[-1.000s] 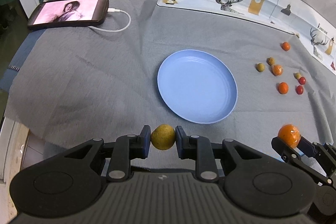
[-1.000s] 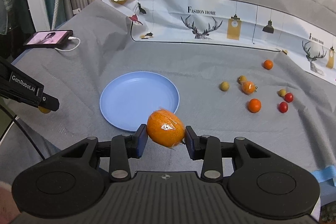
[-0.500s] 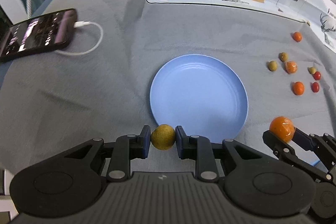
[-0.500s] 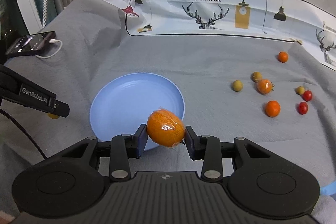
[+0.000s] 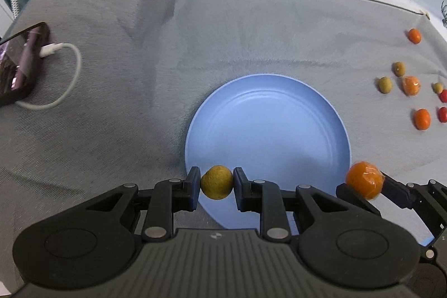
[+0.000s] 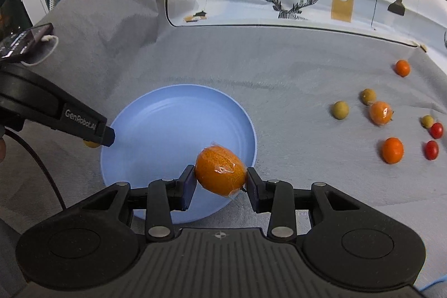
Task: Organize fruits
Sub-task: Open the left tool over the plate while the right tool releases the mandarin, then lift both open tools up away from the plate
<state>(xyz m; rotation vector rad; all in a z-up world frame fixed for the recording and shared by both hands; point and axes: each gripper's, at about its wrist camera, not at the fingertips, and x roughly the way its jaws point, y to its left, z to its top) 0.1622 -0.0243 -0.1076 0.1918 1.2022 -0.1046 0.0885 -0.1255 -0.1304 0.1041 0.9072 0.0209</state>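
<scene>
Grippers both loaded, we noted. Left gripper (image 5: 216, 183) was clamped on a small yellow-green fruit (image 5: 216, 182) at the near-left rim of the blue plate (image 5: 268, 130); we couldn't tell whether the fruit was over the plate or just outside it. Right gripper (image 6: 220, 177) pinched a plastic-wrapped orange fruit (image 6: 220, 173) above the plate's near-right part. Loose fruits (image 6: 392, 150) lay scattered on the grey cloth (image 6: 279, 60), well right of the plate. We logged a phone (image 5: 16, 71) with a white cable (image 5: 60, 80) at far left.

Glossy blue plate (image 5: 329, 113), matt grey cloth (image 5: 117, 130)
</scene>
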